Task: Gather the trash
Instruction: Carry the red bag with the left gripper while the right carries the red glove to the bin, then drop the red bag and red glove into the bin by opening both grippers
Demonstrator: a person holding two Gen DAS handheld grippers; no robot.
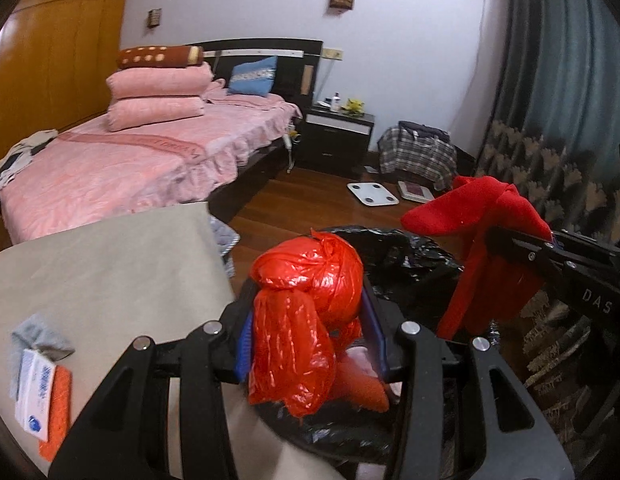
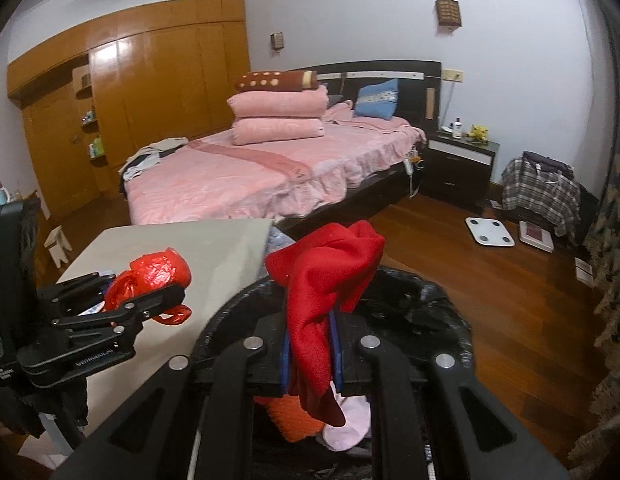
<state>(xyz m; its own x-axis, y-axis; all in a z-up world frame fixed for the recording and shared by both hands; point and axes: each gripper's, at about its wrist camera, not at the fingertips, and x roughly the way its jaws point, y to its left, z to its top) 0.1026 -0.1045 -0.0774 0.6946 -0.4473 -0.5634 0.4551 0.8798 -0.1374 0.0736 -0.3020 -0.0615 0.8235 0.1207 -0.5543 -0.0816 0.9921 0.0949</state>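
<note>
While both tongs sit over the bin, each is pinching a piece of trash: left gripper (image 1: 310, 332) has its blue pads pressed onto a crumpled red plastic bag (image 1: 306, 312), and the right gripper (image 2: 312, 344) is clamped on a red cloth (image 2: 326, 280). Bag's long axis runs roughly vertical in the left wrist view, knotted bulge up, loose tail hanging down toward the black-lined trash bin (image 2: 422, 312); from the right wrist view the same bag is over the table edge, just left of the bin rim. Cloth also hangs long-axis vertical, upper end flopped over the fingers, lower end drooping into the bin above a pink item (image 2: 348, 424) and something orange (image 2: 294, 416) already inside. Beige table (image 1: 110, 264) is beside the bin on the left, carrying a white-and-blue box (image 1: 34, 392) on an orange pad (image 1: 58, 408) next to a grey cloth (image 1: 38, 336). Further out: wood floor (image 2: 490, 300), a white scale (image 2: 489, 231), pink bed (image 2: 250, 176) with stacked folded blankets (image 2: 280, 114), a nightstand (image 2: 460, 166), and the wardrobe (image 2: 150, 88) on the far wall.
</note>
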